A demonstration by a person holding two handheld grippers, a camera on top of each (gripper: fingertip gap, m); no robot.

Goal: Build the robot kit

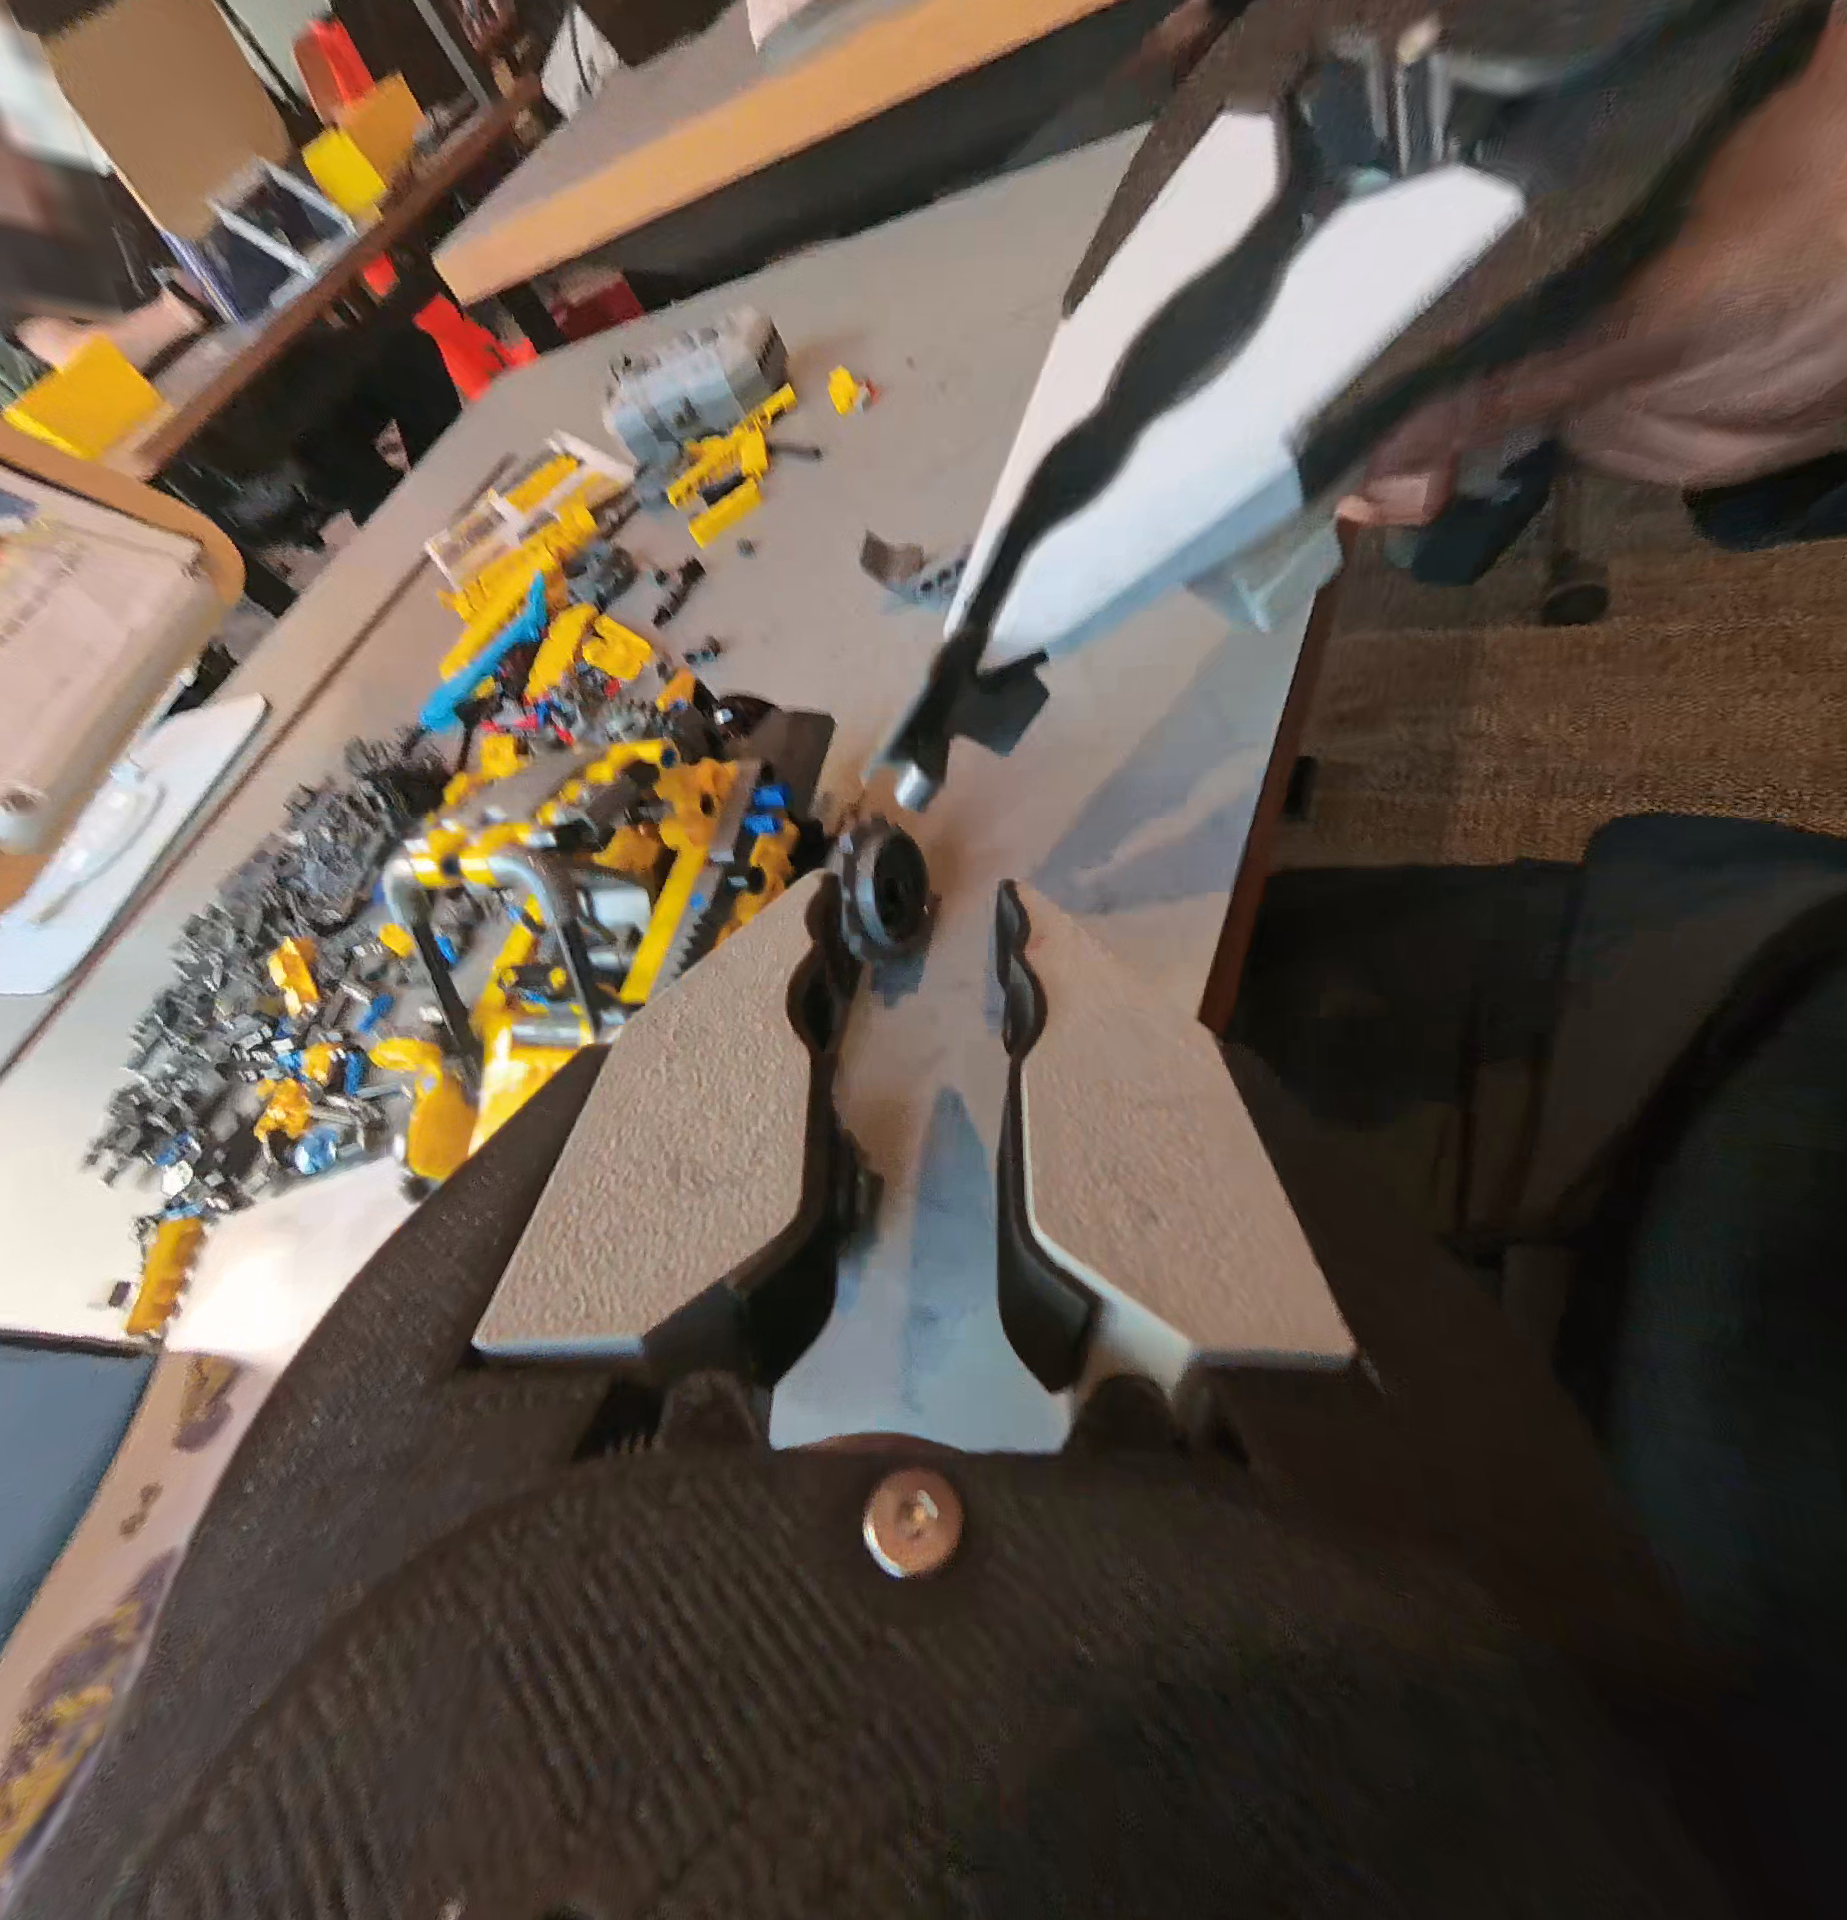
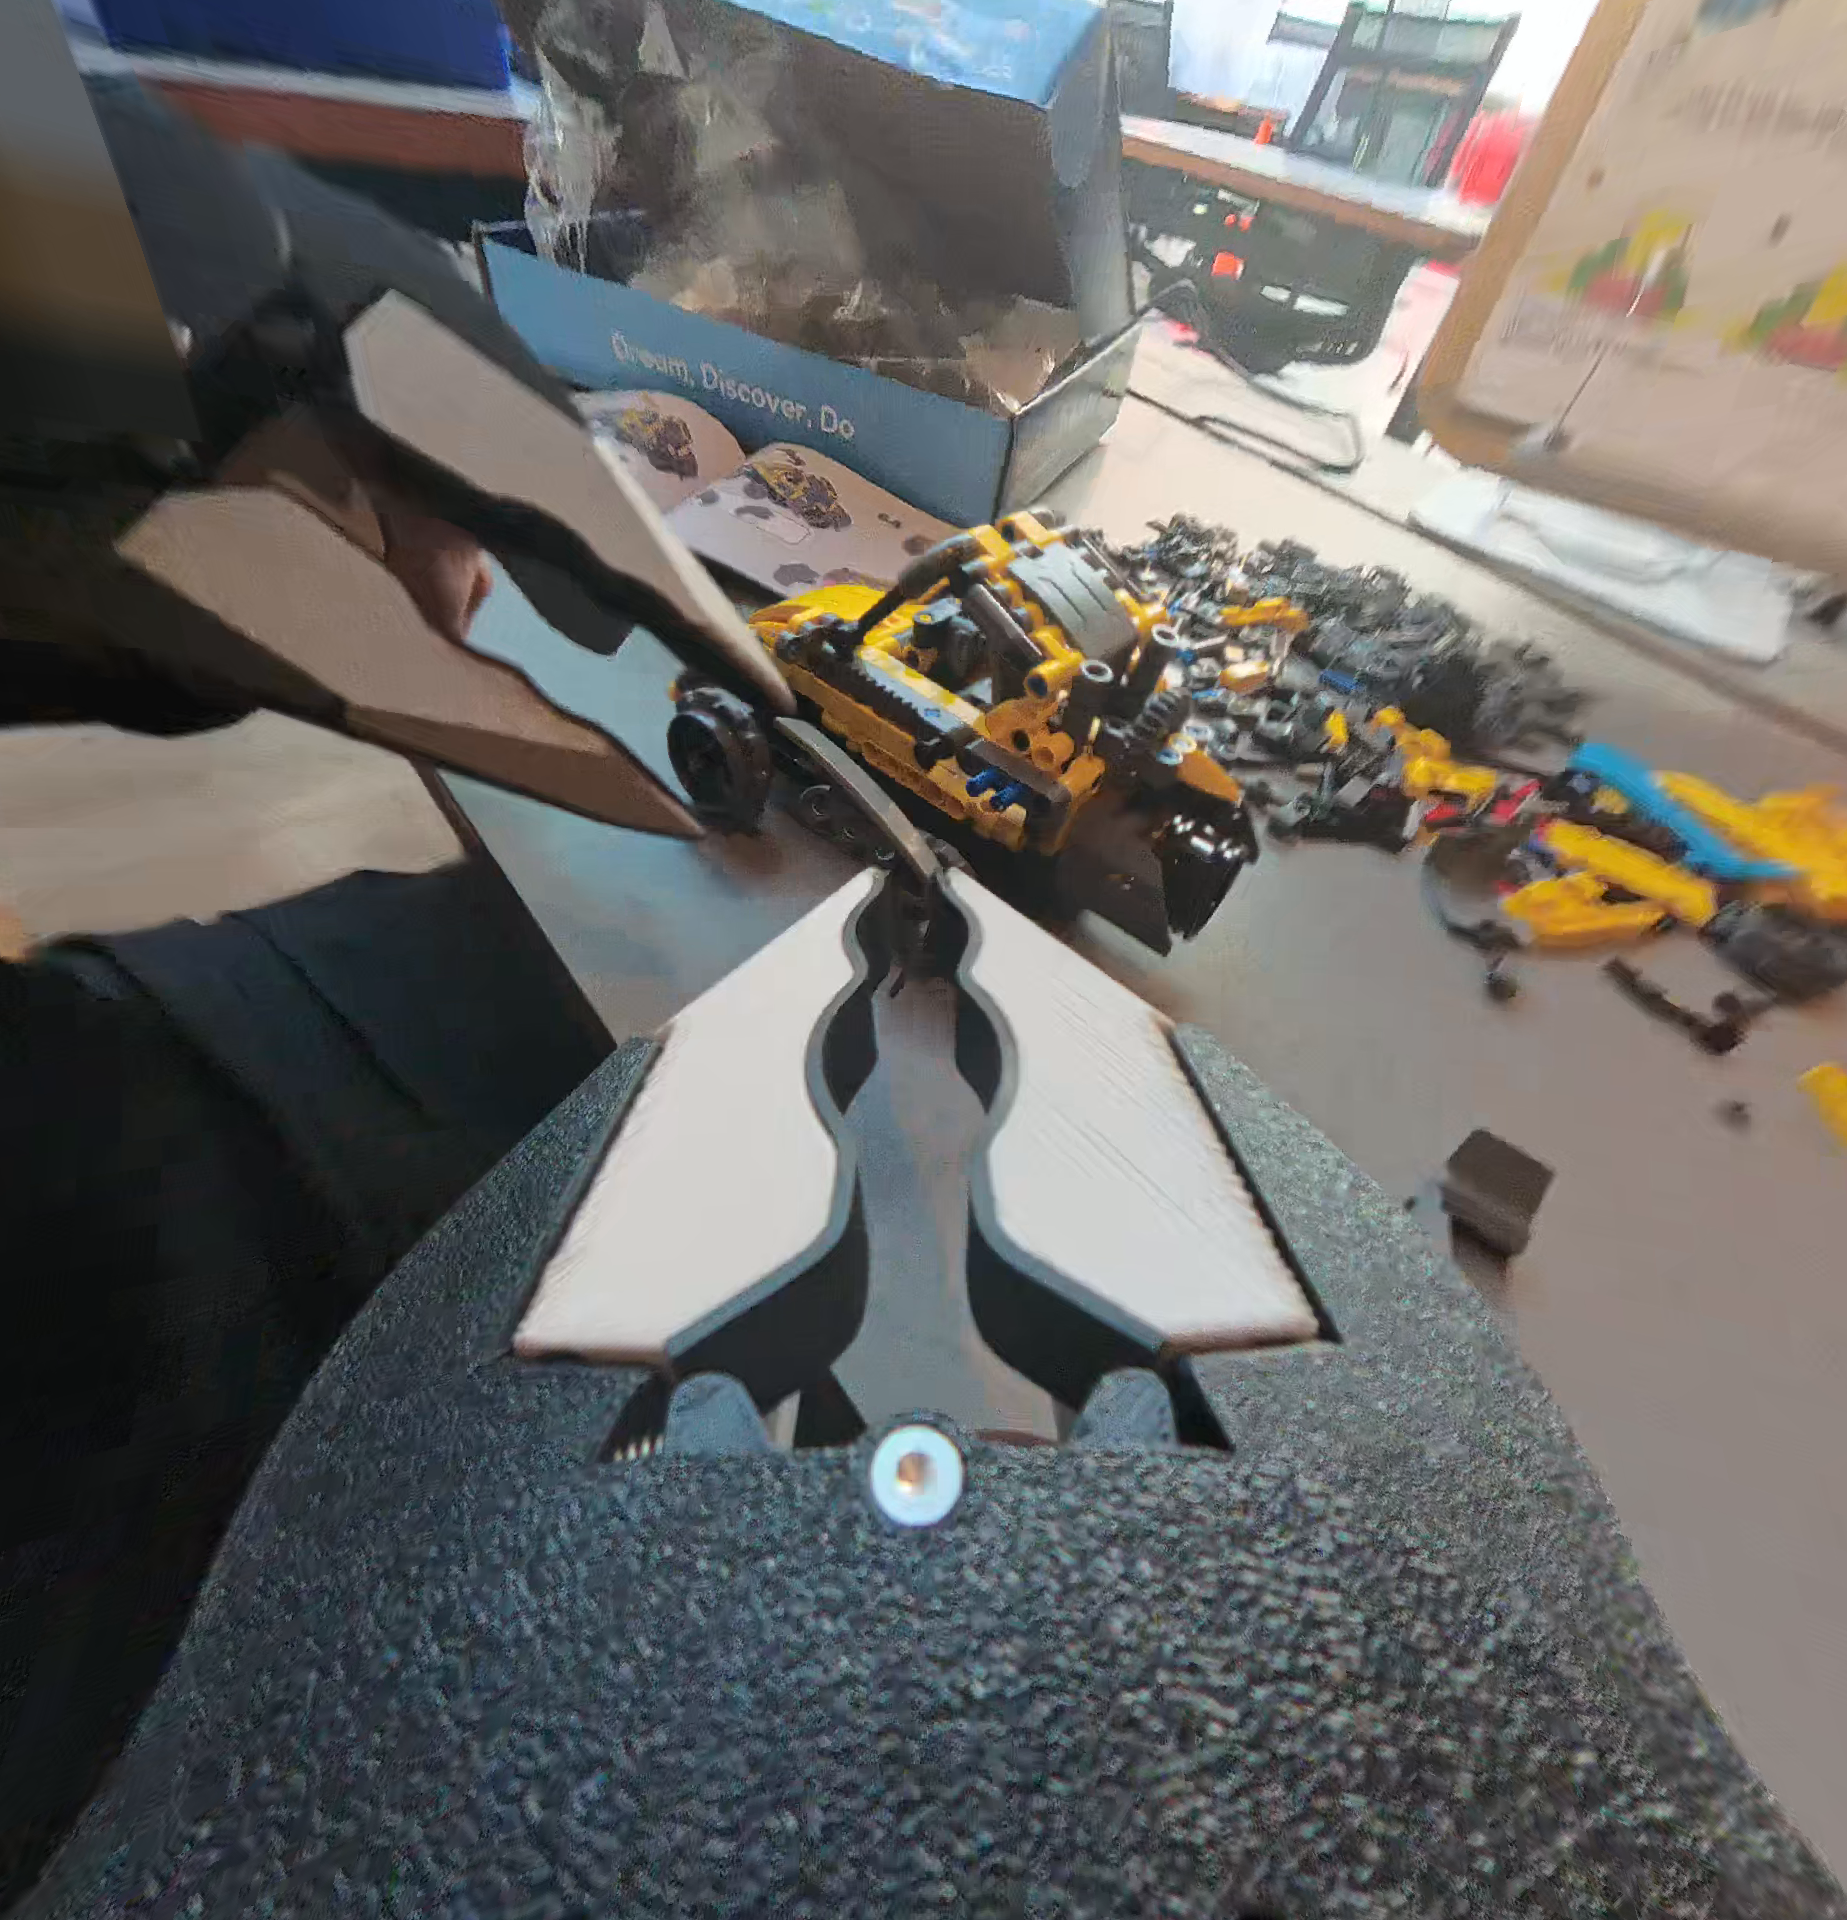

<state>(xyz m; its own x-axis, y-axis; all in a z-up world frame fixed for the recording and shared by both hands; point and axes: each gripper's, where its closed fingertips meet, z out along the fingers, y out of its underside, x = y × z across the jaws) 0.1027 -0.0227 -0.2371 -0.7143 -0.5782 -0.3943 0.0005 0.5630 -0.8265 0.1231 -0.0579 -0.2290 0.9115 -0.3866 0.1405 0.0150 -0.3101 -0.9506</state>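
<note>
A yellow and black brick-built vehicle [image 1: 586, 883] [image 2: 1002, 707] stands on the grey table [image 1: 1106, 831]. A black toothed wheel [image 1: 888, 883] [image 2: 716, 753] sits at its near end. My left gripper [image 1: 914, 885] is open, with the wheel between its fingertips, close to the left finger. It also shows in the right wrist view [image 2: 742, 769]. My right gripper [image 2: 914, 878] is shut on a thin curved grey piece [image 2: 857, 779] whose far end reaches towards the wheel. In the left wrist view the right gripper [image 1: 986, 649] comes in from the upper right with the piece [image 1: 914, 769] just above the wheel.
Loose black pieces [image 1: 275, 935] [image 2: 1418, 644] and yellow and blue pieces [image 2: 1625, 862] lie beside the vehicle. A blue box [image 2: 794, 395] and an open booklet [image 2: 784, 499] lie behind it. A small black block [image 2: 1495, 1190] sits apart. The table edge [image 1: 1262, 831] runs close by. The grippers' ends are close to 5 cm from one another. The right tips stand about 15 cm off the small black block [image 2: 1495, 1190]. The left camera catches it too, in the left wrist view [image 1: 891, 556].
</note>
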